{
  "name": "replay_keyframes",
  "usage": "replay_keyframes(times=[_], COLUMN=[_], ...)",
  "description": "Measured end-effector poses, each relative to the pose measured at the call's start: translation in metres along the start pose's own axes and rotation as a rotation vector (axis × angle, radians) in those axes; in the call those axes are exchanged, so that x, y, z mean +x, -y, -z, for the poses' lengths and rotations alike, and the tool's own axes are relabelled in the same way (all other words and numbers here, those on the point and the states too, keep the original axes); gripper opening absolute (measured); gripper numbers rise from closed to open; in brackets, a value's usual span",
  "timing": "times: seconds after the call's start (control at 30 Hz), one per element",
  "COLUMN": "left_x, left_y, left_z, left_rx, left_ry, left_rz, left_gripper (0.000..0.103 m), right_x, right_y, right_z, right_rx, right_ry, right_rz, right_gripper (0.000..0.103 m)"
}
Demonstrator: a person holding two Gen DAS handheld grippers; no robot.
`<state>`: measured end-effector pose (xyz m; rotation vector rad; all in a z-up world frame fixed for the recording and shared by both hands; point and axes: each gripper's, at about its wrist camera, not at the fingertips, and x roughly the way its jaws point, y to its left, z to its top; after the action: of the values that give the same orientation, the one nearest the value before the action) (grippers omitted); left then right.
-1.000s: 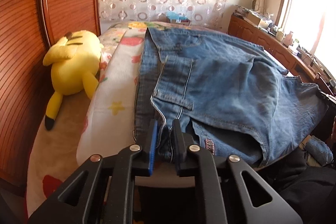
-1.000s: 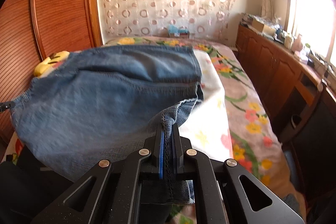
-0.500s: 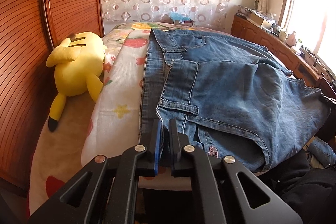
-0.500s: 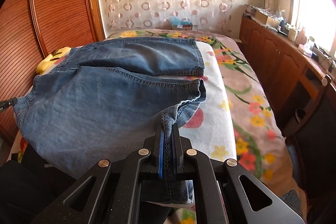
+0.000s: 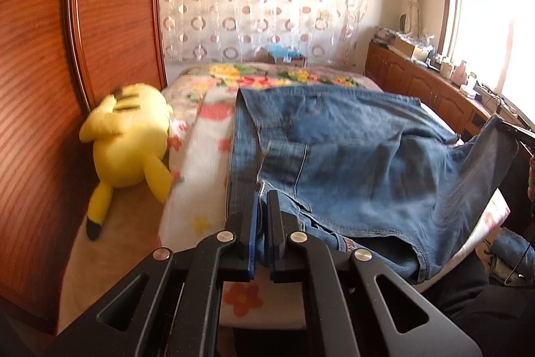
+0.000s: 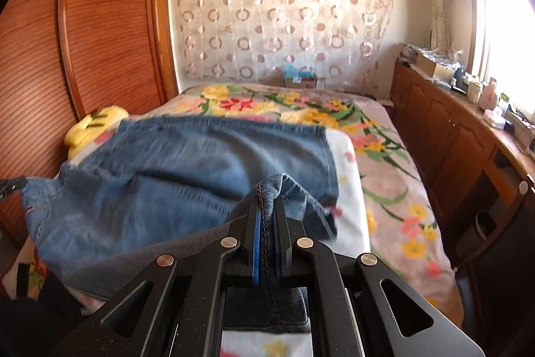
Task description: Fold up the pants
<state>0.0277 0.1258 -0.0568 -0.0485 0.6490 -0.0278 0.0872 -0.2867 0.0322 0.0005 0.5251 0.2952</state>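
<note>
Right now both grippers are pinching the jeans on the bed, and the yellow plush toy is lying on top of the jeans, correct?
Not quite. The left wrist view shows the yellow plush toy lying beside the jeans, against the wooden wall, not on them. Both the left gripper and right gripper do pinch denim.

Both wrist views close over bed [image 5: 207,129]

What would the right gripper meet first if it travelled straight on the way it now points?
Probably the jeans spread just ahead of the right gripper, whose jaws already clamp their hem; depth is unclear, but the bed lies beyond.
</note>
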Motion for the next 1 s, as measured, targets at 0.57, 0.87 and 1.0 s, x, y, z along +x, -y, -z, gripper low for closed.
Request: replay_keyframes(times=[0.57, 0.87, 1.0], left_x=[0.044, 0.044, 0.044], left_y=[0.013, 0.019, 0.021], left_z=[-0.027, -0.020, -0.020], left_rx=[0.035, 0.036, 0.037], left_ry=[-0.025, -0.032, -0.031], left_rz=[0.001, 0.014, 0.017], left_gripper=[0.006, 0.006, 0.006], right_x=[0.134, 0.071, 0.067], right_y=[-0.002, 0.012, 0.013], right_z=[0.032, 0.061, 0.083], right_rx=[0.039, 0.121, 0.131], right_ry=[-0.231, -0.152, -0.193], right_rz=[0.013, 0.027, 0.023], right_gripper=[0.024, 0.044, 0.044])
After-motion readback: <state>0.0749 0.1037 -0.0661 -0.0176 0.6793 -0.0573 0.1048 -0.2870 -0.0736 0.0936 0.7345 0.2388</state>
